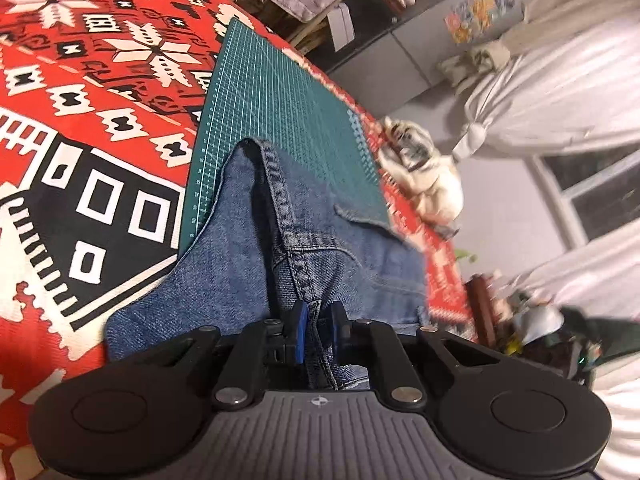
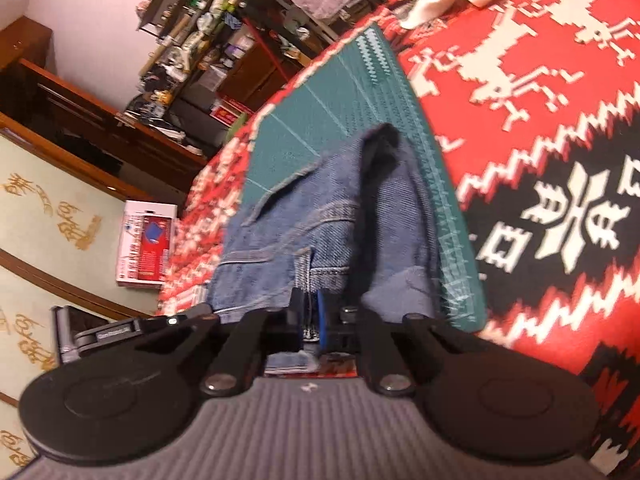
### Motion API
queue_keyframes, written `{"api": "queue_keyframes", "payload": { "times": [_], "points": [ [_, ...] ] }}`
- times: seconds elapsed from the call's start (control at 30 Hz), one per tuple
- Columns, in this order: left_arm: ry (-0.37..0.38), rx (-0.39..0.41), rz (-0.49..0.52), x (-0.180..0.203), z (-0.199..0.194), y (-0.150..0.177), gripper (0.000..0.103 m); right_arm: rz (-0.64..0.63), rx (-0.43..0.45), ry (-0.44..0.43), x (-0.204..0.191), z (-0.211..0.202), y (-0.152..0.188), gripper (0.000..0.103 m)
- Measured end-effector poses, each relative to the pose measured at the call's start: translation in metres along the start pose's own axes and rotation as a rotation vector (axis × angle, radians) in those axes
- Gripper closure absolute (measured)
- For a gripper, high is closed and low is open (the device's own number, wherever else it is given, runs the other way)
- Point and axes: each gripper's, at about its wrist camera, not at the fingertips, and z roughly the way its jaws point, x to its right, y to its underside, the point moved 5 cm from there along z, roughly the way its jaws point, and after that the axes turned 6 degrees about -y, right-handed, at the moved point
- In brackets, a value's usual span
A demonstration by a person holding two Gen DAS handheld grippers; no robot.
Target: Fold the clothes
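Note:
Blue denim jeans (image 1: 248, 240) hang lifted over a green cutting mat (image 1: 288, 92) that lies on a red patterned blanket (image 1: 80, 80). My left gripper (image 1: 319, 326) is shut on a seamed edge of the jeans, the cloth pinched between its blue pads. In the right wrist view the same jeans (image 2: 320, 216) drape over the green mat (image 2: 332, 92), and my right gripper (image 2: 310, 316) is shut on a stitched edge near a belt loop. Both views are tilted and slightly blurred.
A pale garment heap (image 1: 424, 176) lies on the blanket past the mat. White curtains (image 1: 560, 92) and a window stand beyond. Cluttered shelves (image 2: 192, 40), a dark wooden cabinet (image 2: 80, 120) and a red-and-white box (image 2: 146, 244) lie off the blanket's edge.

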Motion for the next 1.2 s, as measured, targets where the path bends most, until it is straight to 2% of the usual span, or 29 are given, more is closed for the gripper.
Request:
{"api": "queue_keyframes", "payload": {
  "times": [0.07, 0.17, 0.27, 0.33, 0.37, 0.4, 0.5, 0.67, 0.77, 0.8, 0.87, 0.97, 1.07, 1.2],
  "points": [
    [0.028, 0.006, -0.047, -0.006, -0.003, -0.002, 0.092, -0.003, -0.008, -0.023, -0.008, -0.001, 0.000, 0.100],
    [0.008, -0.010, -0.079, -0.020, -0.002, 0.002, 0.092, -0.041, -0.055, 0.039, -0.004, 0.004, 0.006, 0.101],
    [0.010, -0.021, -0.085, -0.022, 0.001, 0.005, 0.090, 0.006, -0.079, 0.039, 0.008, 0.006, 0.013, 0.098],
    [0.018, -0.021, -0.091, -0.019, 0.000, 0.003, 0.088, 0.024, -0.058, 0.028, 0.010, 0.001, 0.013, 0.089],
    [0.015, -0.021, -0.087, -0.017, 0.000, 0.003, 0.088, 0.029, -0.049, 0.028, 0.011, 0.000, 0.013, 0.078],
    [0.012, -0.023, -0.082, -0.016, 0.000, 0.002, 0.086, 0.040, -0.050, 0.027, 0.012, 0.000, 0.012, 0.072],
    [0.007, -0.044, -0.072, -0.013, 0.004, 0.001, 0.080, 0.090, -0.071, 0.017, 0.017, 0.007, 0.013, 0.070],
    [-0.002, -0.063, -0.056, -0.010, 0.012, 0.002, 0.080, 0.156, -0.090, -0.003, 0.025, 0.024, 0.011, 0.067],
    [-0.003, -0.061, -0.063, -0.011, 0.013, 0.002, 0.087, 0.081, -0.111, 0.036, 0.018, 0.030, 0.011, 0.069],
    [0.003, -0.057, -0.071, -0.011, 0.012, 0.002, 0.089, 0.032, -0.119, 0.065, 0.013, 0.033, 0.011, 0.076],
    [0.037, -0.043, -0.093, -0.007, 0.010, 0.002, 0.091, -0.131, -0.137, 0.144, -0.004, 0.040, 0.016, 0.079],
    [0.081, -0.025, -0.093, 0.002, 0.005, -0.001, 0.091, -0.301, -0.141, 0.237, -0.024, 0.049, 0.024, 0.083],
    [0.063, -0.018, -0.058, 0.011, 0.004, -0.003, 0.091, -0.334, -0.114, 0.253, -0.030, 0.047, 0.026, 0.087],
    [0.118, 0.014, -0.053, 0.028, 0.001, -0.012, 0.092, -0.277, -0.053, 0.210, -0.030, 0.030, 0.010, 0.088]
  ]
}}
